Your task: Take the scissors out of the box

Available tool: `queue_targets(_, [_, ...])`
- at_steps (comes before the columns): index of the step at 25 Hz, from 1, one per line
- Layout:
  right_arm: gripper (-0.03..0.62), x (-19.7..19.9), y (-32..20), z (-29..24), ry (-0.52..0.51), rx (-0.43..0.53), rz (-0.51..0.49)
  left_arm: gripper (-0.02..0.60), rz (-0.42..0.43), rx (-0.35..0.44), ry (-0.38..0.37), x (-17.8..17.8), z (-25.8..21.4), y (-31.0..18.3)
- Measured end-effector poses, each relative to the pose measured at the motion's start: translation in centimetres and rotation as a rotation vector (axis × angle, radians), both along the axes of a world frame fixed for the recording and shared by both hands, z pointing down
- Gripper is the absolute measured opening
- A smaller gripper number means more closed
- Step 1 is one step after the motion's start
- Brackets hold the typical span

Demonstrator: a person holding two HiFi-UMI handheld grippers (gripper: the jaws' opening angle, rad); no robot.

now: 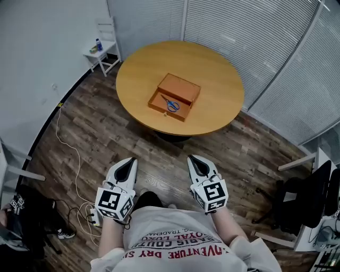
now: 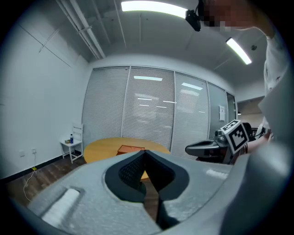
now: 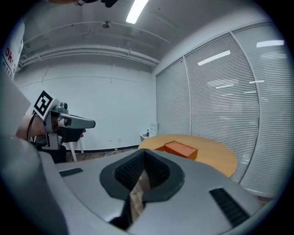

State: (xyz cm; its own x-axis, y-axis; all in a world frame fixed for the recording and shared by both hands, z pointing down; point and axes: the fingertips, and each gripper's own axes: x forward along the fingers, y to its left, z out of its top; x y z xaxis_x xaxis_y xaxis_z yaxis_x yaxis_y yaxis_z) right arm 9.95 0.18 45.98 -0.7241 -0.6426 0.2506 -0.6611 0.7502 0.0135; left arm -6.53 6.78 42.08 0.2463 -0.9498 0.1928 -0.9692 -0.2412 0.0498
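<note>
This is an office meeting room. Slatted blinds [image 1: 255, 37] cover a curved run of glazed partitions, and a plain white wall [image 1: 37, 53] closes the other side. Long strip lights [image 2: 154, 6] sit in the ceiling beside exposed pipes [image 2: 87, 34]. A round wooden surface [image 1: 212, 79] stands alone on the wood-plank floor [image 1: 95, 122]. Around the edges are a black office chair [image 1: 305, 199], a small white side table [image 1: 103, 53] with a bottle [image 1: 99, 44], and a cable [image 1: 71, 149] trailing from the wall.
</note>
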Motion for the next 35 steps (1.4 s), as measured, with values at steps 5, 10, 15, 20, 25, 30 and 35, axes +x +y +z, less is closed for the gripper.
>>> queue_targets(5, [0.008,-1.9,-4.6,1.2,0.009,-0.019,0.037,0.008,0.034,-0.008,0.006,-2.3,0.9,-5.4])
queue_targets(10, [0.008,-4.4,-10.6,1.4,0.020,-0.028,0.105,0.008,0.126,-0.006,0.012,-4.6,1.1,-13.0])
queue_targets(15, [0.008,-8.1,-16.5,0.5,0.022,-0.029,0.148,0.008,0.225,0.001,0.020,-7.6,0.3,-20.5])
queue_targets(20, [0.008,-11.7,-22.0,0.9,0.027,-0.068,0.212,0.008,0.337,-0.016,0.019,-10.5,0.6,-27.3])
queue_targets(25, [0.008,-13.9,-26.2,3.6,0.072,-0.155,0.265,0.008,0.439,-0.037,0.020,-12.2,1.6,-32.6])
queue_targets(30, [0.008,-14.7,-28.9,6.7,0.147,-0.240,0.302,0.008,0.494,-0.052,0.046,-13.3,3.0,-36.0])
queue_targets(35, [0.008,-14.4,-31.0,11.0,0.268,-0.319,0.294,0.008,0.524,-0.066,0.068,-13.0,5.4,-38.6])
